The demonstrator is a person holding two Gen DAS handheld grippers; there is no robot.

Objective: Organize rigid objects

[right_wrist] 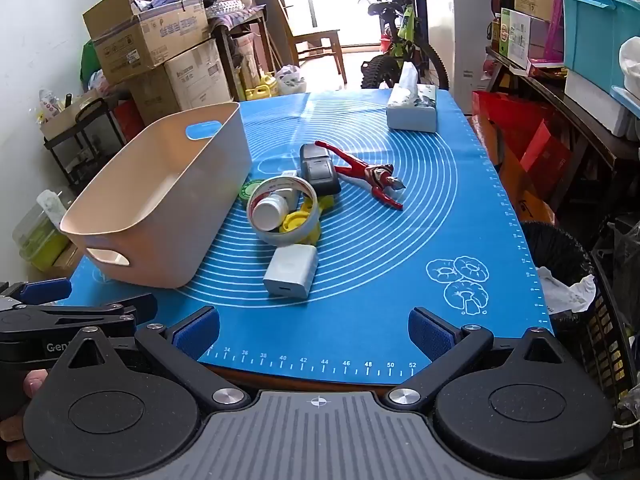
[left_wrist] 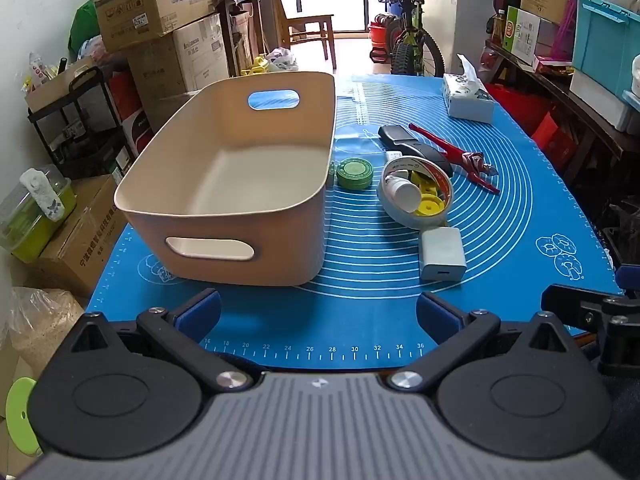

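An empty beige bin (left_wrist: 240, 168) (right_wrist: 160, 208) stands on the left of the blue mat (left_wrist: 360, 312). Right of it lies a cluster: a tape roll (left_wrist: 416, 194) (right_wrist: 282, 210) around a white bottle (left_wrist: 404, 194) (right_wrist: 270, 210) and a yellow part (left_wrist: 430, 202), a green tin (left_wrist: 354, 173), a white charger (left_wrist: 442, 254) (right_wrist: 290, 268), a black device (left_wrist: 416, 144) (right_wrist: 318, 172) and a red figure (left_wrist: 460, 154) (right_wrist: 368, 176). My left gripper (left_wrist: 318, 314) and right gripper (right_wrist: 314, 334) are open and empty at the near edge of the mat.
A tissue box (left_wrist: 468, 98) (right_wrist: 412, 112) stands at the mat's far right. Cardboard boxes (left_wrist: 160, 20) and a rack are left of the table. A bicycle (left_wrist: 408, 40) is behind. Shelves with a teal crate (right_wrist: 600, 24) are on the right. A bin basket (right_wrist: 568, 280) is beside the table.
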